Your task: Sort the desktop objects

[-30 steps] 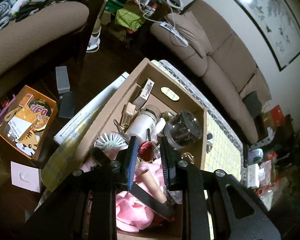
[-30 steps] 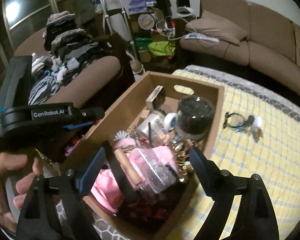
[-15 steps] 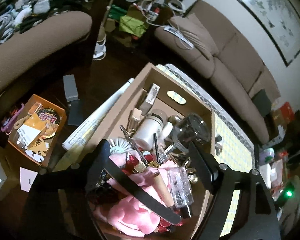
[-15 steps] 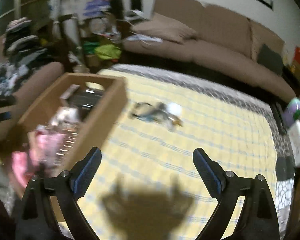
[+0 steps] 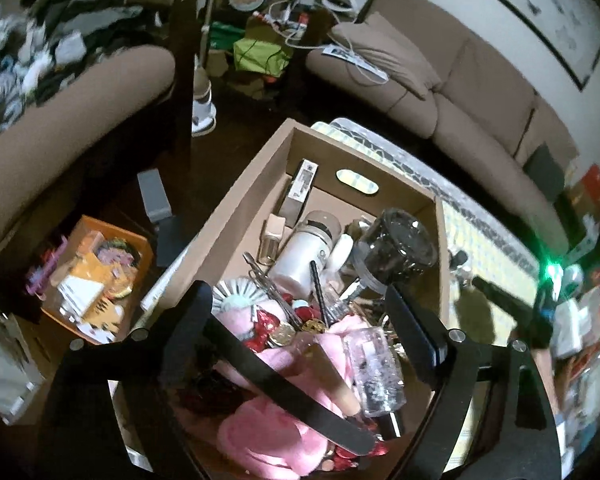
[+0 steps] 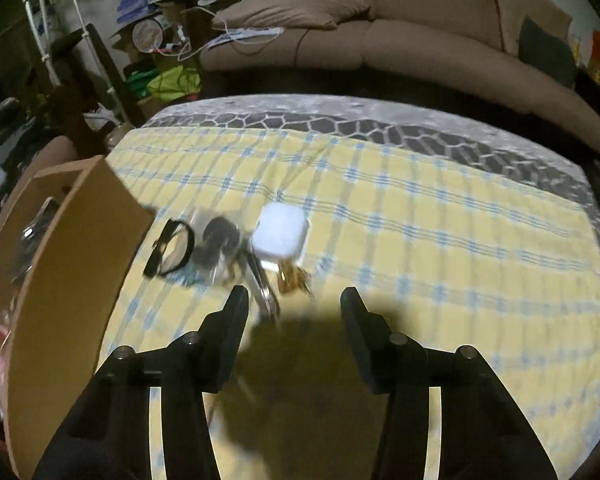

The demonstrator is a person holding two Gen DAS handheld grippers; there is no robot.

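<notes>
A cardboard box (image 5: 260,168) holds several items: a white bottle (image 5: 300,256), a dark glass jar (image 5: 396,252), a pink cloth (image 5: 276,432) and a clear bottle (image 5: 376,372). My left gripper (image 5: 296,300) is open and empty above the box. My right gripper (image 6: 292,300) is open and empty above the yellow checked cloth (image 6: 420,240). Just ahead of it lie a white case (image 6: 280,236), a black ring (image 6: 172,252), metal scissors (image 6: 264,288) and a small gold item (image 6: 292,280). The box wall (image 6: 68,280) stands to its left.
A brown sofa (image 6: 420,32) runs along the back. An orange tray of cards (image 5: 96,276) and a grey block (image 5: 154,196) lie on the dark floor left of the box. Clutter lines the table's right edge (image 5: 572,332).
My left gripper opened wide and released the red item into the box. My right gripper swung from over the box to the cloth, closing in on the small pile; its jaws narrowed somewhat.
</notes>
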